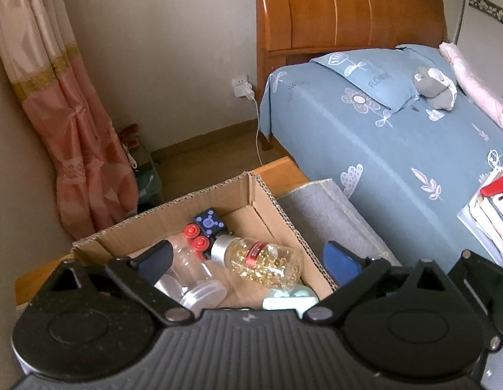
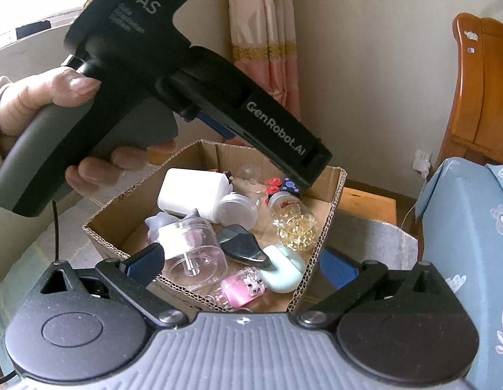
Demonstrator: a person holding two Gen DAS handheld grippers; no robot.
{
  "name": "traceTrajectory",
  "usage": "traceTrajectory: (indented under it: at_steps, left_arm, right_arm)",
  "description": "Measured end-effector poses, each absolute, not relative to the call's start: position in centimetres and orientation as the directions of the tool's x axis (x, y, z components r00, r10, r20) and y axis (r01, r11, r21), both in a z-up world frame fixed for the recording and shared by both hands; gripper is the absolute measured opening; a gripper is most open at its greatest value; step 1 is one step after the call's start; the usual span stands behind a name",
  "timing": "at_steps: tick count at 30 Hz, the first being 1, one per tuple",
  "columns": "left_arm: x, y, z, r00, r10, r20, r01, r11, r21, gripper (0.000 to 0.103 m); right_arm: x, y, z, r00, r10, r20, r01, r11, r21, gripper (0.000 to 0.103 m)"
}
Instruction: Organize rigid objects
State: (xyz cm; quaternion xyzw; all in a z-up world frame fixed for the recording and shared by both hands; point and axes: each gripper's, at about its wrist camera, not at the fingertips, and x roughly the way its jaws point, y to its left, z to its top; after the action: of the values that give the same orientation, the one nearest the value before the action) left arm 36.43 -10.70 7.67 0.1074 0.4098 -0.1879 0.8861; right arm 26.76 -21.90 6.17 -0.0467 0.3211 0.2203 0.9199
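Rigid objects lie jumbled in one open cardboard box on the floor beside the bed. Counted: one white bottle, one jar of gold capsules, one clear jar, one mint case, one pink charm bottle, two red caps. Left tongs stand wide open over the box, gripping nothing; right tongs likewise open, empty. Left tool reads "DAS", "GenRobot.AI".
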Motion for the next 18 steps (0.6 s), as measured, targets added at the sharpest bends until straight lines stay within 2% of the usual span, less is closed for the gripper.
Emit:
traceTrajectory:
  at_steps: [12, 18]
  left_arm:
    - [31.1, -7.8, 11.0, 0.676, -0.201, -0.709, 0.392, 0.913, 0.115, 0.099]
    - [27.0, -4.8, 10.5, 0.723, -0.147, -0.675, 0.317, 0.939, 0.135, 0.099]
  right_arm:
    - [25.3, -21.2, 7.3, 0.718, 0.305, -0.626, -0.369, 0.929, 0.029, 0.103]
    - [24.3, -20.3, 7.2, 0.72, 0.22, -0.658, -0.315, 0.949, -0.027, 0.103]
